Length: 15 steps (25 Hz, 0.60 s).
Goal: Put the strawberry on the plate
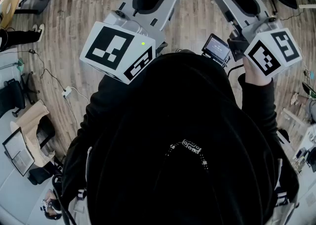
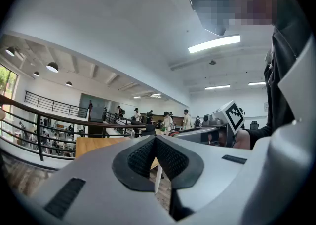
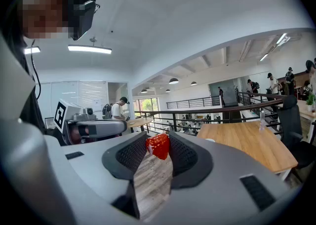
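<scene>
Right gripper [image 3: 157, 140] is clamped on the strawberry [image 3: 159, 147], which is pinched right at the tips of its 2 jaws. Left gripper [image 2: 155, 138] has its jaws pressed together with nothing in there. Both are up in front of the person [image 1: 182, 145], side by side and pointing roughly level. There's a wooden table [image 3: 247, 145] ahead and to the right of the right gripper, and wood floor [image 3: 150, 184] under its jaws.
</scene>
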### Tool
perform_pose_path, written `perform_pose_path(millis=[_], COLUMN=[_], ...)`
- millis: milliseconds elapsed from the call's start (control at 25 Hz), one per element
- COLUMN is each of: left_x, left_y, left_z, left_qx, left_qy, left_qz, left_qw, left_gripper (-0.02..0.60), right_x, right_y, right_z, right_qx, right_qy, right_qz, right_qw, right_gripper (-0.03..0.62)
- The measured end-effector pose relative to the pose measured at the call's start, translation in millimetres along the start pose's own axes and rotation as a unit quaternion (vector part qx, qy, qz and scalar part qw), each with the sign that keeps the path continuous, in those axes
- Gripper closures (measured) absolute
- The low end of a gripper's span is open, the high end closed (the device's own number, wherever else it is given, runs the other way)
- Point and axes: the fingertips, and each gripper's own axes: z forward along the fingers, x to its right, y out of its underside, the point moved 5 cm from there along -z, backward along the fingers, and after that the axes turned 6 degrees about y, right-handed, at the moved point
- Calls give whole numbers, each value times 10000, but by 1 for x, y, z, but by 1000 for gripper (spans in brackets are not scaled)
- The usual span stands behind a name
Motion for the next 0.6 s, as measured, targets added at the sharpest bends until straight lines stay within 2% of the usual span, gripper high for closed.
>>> perform_pose_path(millis=[160, 360, 600], left_x=[4, 8, 17], left_y=[13, 3, 17], left_z=[0, 1, 7], left_qx=[-7, 67, -43], left_qy=[-13, 60, 0], left_qz=[-27, 131, -144], left_qw=[10000, 9999, 9999], left_gripper=[592, 592, 592], right_x=[2, 3, 16], right_y=[12, 8, 17], right_z=[-2, -1, -7], right_qx=[-37, -72, -214], right_qy=[-15, -14, -68], right_qz=[20, 13, 253], right_qw=[10000, 10000, 9994], right_gripper=[442, 442, 442])
